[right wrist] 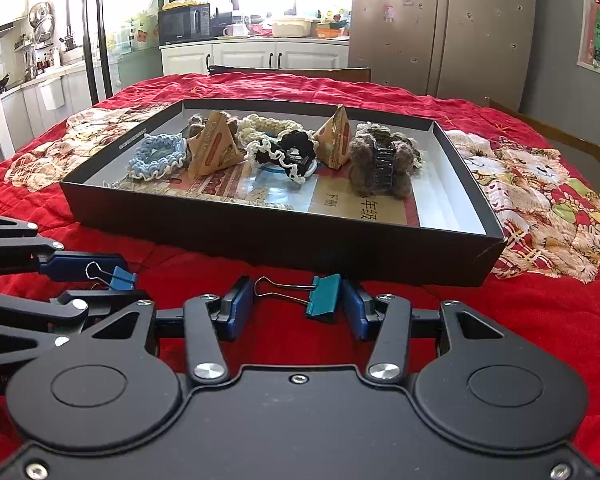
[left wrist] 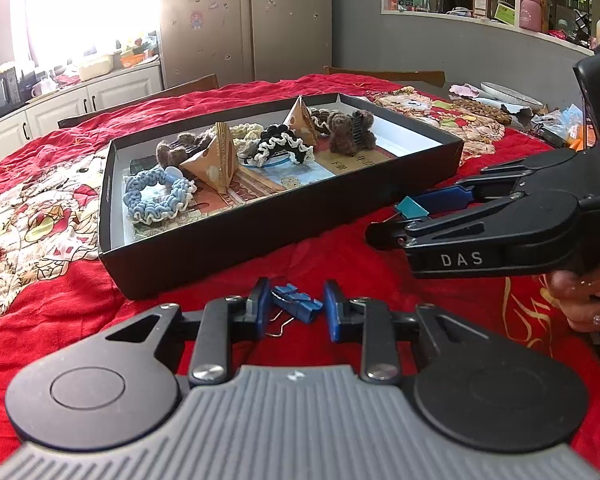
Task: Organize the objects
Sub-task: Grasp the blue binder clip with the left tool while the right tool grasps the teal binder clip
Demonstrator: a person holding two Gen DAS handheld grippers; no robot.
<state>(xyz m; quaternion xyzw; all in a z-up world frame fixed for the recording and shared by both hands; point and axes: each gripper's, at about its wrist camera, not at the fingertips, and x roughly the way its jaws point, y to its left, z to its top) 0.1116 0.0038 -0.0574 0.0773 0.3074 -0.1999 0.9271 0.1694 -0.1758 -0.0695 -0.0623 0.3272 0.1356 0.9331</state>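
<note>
Your left gripper (left wrist: 296,308) has its blue pads pressed on a dark blue metal binder clip (left wrist: 297,306), low over the red patterned bedspread (left wrist: 320,256). Your right gripper (right wrist: 298,304) clamps a teal binder clip (right wrist: 323,295) end to end, wire handles against one pad. Both sit just before the near wall of the shallow black cardboard tray (right wrist: 284,236), which holds crocheted scrunchies (right wrist: 156,156) and tan pyramid packets (right wrist: 214,146).

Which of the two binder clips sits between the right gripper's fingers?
The teal metal binder clip, wire handles pointing left, lies between the right gripper fingers. The darker blue binder clip is at the left gripper.
</note>
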